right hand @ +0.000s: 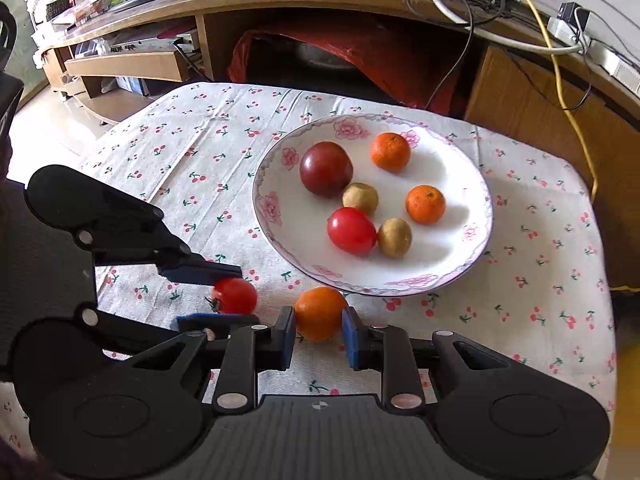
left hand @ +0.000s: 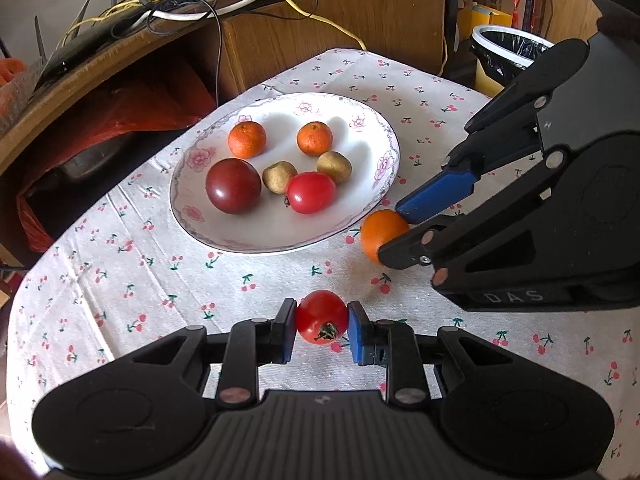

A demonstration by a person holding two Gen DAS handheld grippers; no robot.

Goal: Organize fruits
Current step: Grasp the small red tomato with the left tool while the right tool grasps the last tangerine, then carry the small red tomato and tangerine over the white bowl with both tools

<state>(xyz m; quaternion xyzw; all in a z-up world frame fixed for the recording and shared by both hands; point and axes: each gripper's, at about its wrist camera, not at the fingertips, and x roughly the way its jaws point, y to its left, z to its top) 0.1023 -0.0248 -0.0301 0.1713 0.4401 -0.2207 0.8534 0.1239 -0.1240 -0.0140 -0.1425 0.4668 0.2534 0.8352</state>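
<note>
- L gripper [left hand: 322, 322] clenched on small tomato [left hand: 322, 317] w/ stem, on cherry-print cloth [left hand: 120, 280] near plate [left hand: 280, 240].
- R gripper [right hand: 319, 326] clamped on mandarin [right hand: 320, 312], touching plate rim.
- Both gripped at once, probably to load plate w/ the other fruit.

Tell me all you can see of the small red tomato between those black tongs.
The tomato is small, round, glossy red, with a dried green stem cap turned toward the left gripper's camera. It looks whole and firm. It sits low over the cherry-print cloth, outside the plate and near its front rim; whether it is lifted I cannot tell. The left gripper is shut on it, one blue pad pressing each side. Nothing else touches it; the orange lies apart.
</note>
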